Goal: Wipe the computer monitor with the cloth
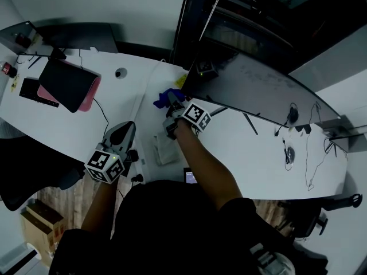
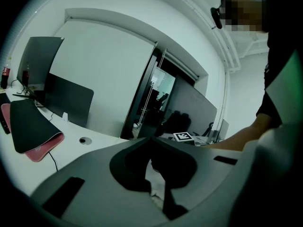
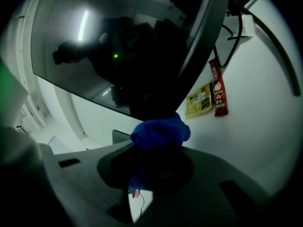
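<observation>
The computer monitor (image 1: 258, 87) stands on the white desk (image 1: 74, 128), its dark screen tilted towards me. My right gripper (image 1: 171, 105) is shut on a bunched blue cloth (image 1: 166, 98) just off the screen's lower left corner. In the right gripper view the blue cloth (image 3: 161, 131) bulges out of the gripper (image 3: 158, 143), right below the glossy monitor screen (image 3: 118, 46). Whether cloth and screen touch is hidden. My left gripper (image 1: 123, 129) hangs over the desk's near edge, shut with nothing in it. In its own view the left gripper (image 2: 150, 141) points towards the monitor (image 2: 191, 105).
A black pad on a pink sleeve (image 1: 69, 85) and a dark phone (image 1: 28, 89) lie at the desk's left. Crumpled white paper (image 1: 166, 148) lies near my right arm. Snack packets (image 3: 208, 96) lie by the monitor stand. Cables (image 1: 287, 148) trail on the right. A second monitor (image 1: 74, 36) stands behind.
</observation>
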`<state>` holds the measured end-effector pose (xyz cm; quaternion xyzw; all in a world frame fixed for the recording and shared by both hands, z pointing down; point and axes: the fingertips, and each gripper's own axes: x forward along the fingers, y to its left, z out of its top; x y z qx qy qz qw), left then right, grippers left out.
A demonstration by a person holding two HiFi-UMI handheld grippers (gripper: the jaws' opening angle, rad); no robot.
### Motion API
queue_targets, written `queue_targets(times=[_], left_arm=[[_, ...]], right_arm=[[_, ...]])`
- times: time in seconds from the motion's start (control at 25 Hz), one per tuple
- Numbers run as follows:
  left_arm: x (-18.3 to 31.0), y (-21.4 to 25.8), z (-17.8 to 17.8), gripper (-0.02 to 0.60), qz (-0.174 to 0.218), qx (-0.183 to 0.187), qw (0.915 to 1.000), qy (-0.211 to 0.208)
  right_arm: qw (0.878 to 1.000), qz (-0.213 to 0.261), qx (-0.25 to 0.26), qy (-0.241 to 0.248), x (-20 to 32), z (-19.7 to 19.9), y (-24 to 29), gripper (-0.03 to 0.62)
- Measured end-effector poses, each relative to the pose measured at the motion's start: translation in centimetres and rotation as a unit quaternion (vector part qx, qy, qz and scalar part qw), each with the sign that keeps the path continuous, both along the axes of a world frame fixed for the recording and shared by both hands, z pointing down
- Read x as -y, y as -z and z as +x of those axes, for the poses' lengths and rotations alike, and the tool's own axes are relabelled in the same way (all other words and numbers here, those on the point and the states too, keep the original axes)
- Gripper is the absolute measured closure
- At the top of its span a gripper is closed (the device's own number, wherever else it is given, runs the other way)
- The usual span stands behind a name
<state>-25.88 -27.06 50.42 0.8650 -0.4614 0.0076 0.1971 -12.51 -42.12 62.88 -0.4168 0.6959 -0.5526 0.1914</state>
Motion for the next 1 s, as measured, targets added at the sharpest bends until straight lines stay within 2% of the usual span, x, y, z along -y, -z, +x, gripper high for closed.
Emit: queue_targets(times=[0.72, 0.88, 1.0], left_arm=[[-0.4, 0.4, 0.0, 0.586, 0.003, 0.000, 1.0000, -0.003], [-0.5, 0.3, 0.0, 0.584, 0.002, 0.001, 1.0000, -0.004], [-0.6, 0.3, 0.1, 0.586, 0.004, 0.000, 1.0000, -0.005]], right_arm=[[1.000, 0.001, 0.015, 0.001, 0.3, -0.7, 1.5, 0.526], [0.999, 0.026, 0.012, 0.015, 0.7, -1.6, 3.2, 0.528], [0.999, 0.031, 0.023, -0.003, 1.5, -1.2, 4.4, 0.528]])
